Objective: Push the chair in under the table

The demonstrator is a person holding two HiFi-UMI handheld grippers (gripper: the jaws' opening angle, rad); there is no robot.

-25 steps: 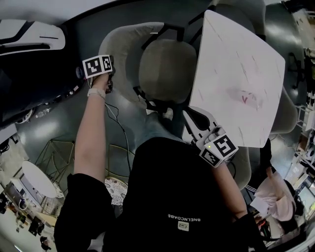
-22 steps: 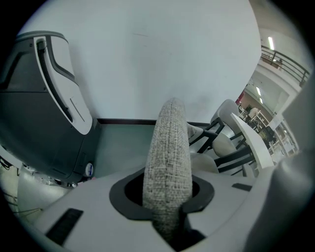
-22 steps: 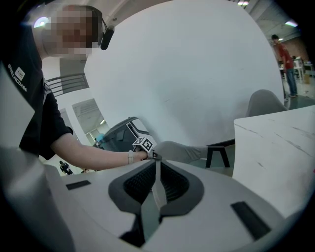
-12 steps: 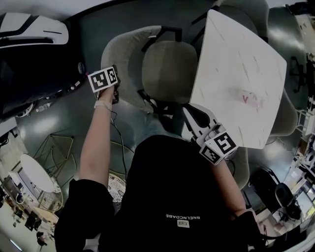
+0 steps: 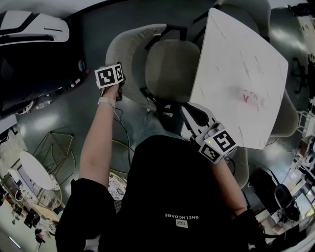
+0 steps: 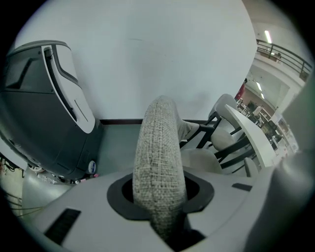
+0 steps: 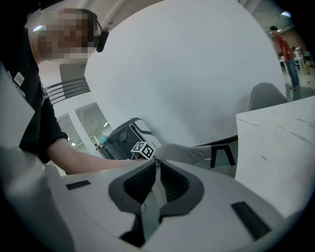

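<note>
The chair has a grey fabric backrest [image 5: 129, 54] and a padded seat [image 5: 172, 69], and it stands at the left edge of the white table [image 5: 241, 74]. The seat's right side lies under the table edge. My left gripper [image 5: 119, 88] is shut on the top rim of the backrest [image 6: 157, 162], which fills the gap between its jaws [image 6: 160, 197]. My right gripper [image 5: 186, 109] hovers near the table's near corner, apart from the chair. Its pads meet with nothing between them [image 7: 156, 182]. From there I see the chair back [image 7: 184, 153] and the table [image 7: 280, 142].
A large dark and white machine [image 5: 29, 34] stands at the left, close behind the chair. More chairs sit beyond the table [image 5: 246, 10] and at its right [image 5: 288, 118]. A wire stool [image 5: 54, 152], a round white table [image 5: 37, 179] and a floor cable [image 5: 123, 133] lie near left.
My left gripper has moved right with the chair back in its hold, and the chair has slid closer to the table. The right gripper has stayed where it was.
</note>
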